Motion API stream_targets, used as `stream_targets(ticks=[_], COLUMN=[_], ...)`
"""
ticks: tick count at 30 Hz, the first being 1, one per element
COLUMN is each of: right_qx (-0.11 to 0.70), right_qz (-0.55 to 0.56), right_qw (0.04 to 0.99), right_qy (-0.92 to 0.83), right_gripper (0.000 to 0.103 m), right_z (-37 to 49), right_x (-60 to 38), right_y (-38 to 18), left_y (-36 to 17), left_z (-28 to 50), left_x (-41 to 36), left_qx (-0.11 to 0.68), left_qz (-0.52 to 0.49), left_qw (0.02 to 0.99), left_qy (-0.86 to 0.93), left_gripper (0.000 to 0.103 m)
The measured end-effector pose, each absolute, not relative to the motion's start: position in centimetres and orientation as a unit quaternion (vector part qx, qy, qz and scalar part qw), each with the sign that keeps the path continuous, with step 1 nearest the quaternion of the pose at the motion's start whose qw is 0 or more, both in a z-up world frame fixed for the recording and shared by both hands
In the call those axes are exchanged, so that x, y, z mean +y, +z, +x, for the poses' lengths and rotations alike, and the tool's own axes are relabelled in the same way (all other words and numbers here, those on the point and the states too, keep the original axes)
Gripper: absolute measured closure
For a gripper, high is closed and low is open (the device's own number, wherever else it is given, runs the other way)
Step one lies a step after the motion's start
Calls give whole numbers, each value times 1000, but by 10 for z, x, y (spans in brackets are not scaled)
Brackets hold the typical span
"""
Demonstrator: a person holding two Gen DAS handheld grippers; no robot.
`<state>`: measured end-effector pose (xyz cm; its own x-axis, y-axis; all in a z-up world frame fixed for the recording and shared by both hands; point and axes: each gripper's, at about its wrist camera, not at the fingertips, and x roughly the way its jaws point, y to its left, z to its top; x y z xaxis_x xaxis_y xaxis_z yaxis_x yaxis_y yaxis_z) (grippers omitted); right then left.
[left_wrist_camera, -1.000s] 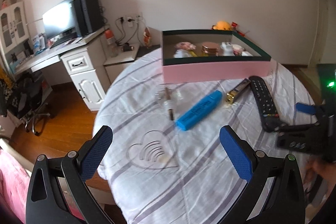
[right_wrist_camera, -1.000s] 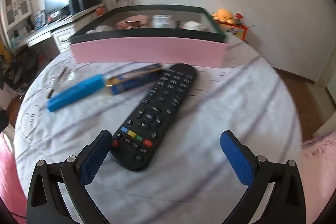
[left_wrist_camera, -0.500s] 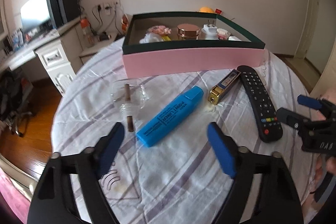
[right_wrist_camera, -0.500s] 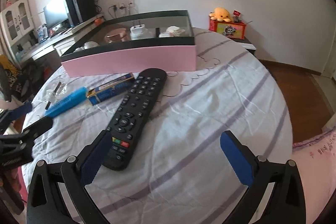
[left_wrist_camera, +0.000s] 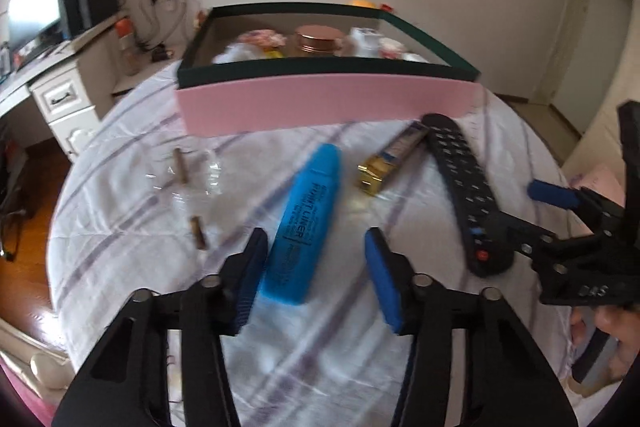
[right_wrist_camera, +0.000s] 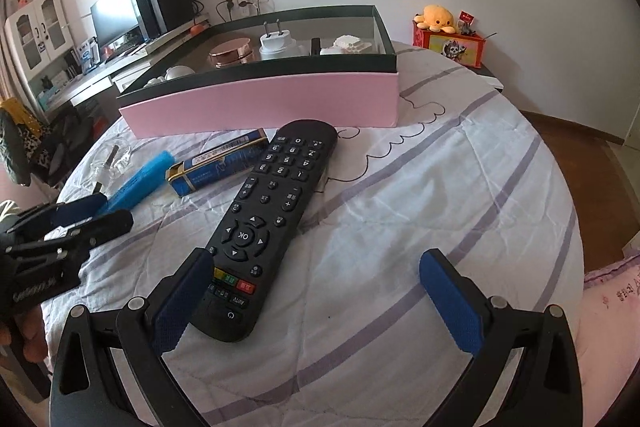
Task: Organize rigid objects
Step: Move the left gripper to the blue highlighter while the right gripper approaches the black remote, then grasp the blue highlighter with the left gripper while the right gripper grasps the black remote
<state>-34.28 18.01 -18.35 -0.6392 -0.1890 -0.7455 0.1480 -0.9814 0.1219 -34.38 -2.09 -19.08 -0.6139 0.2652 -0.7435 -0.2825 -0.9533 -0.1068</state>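
The blue highlighter [left_wrist_camera: 306, 227] lies on the striped cloth of the round worktop [left_wrist_camera: 320, 347], its near end between the fingers of the left gripper [left_wrist_camera: 314, 277]. Those fingers are closing on it; the left pad looks to be at its side while the right pad stands apart, so it is not yet pinched. It is probably the next thing meant for the pink box [left_wrist_camera: 324, 101] just behind, which already holds a copper lid, a white plug and some small pieces.

Beside the highlighter lies one gold-ended blue pack [left_wrist_camera: 390, 161], and touching that, one black remote [right_wrist_camera: 264, 223]. The remote's near end sits just inside the left finger of the right gripper [right_wrist_camera: 316, 303], whose fingers are spread wide and press nothing, probably lined up to take it. To the highlighter's other side sits a clear glass piece with a brown stick [left_wrist_camera: 184, 175]. So four loose things lie outside the box.
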Motion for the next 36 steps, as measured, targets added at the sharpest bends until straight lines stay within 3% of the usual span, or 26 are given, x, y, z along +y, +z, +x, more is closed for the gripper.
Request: stream_targets(ticks=[4,20,24,25,26,28,31,36], right_qx=[-21,17,43,58,63,58,51,45], right_qz=[414,427,438,443,442,441,447,453], right_qw=[93,109,110,105,105,108,116,114], right_qy=[-905,-898,-891,-889,-889,-889,-886,-883], right_gripper=[0,2,18,30,31,47,56,59], right_z=[-341,-368,-375,-378,-380,-376,-369,-348], right_x=[179,150,137,134,132,136,147,170], right_y=[-183,-178,-179,-182,-183,-181,-180,-177], left_y=[-194,-196,-196,-197,-196,-196,-196,-197], left_z=[-345,-331,-319,-318,-317,-317,-317,-321], left_x=[-16,-16,-22,-22,-24,-26,-28,-29], left_qx=[15,29,29,28,25,23,19,13], left_qz=[-416,-419,-422,-422,-423,-425,-425,-425], left_qw=[140,89,86,87,88,90,89,92], left_qy=[898,903,902,902,901,901,900,900], left_gripper=[77,77,77,77,77,76,76,76])
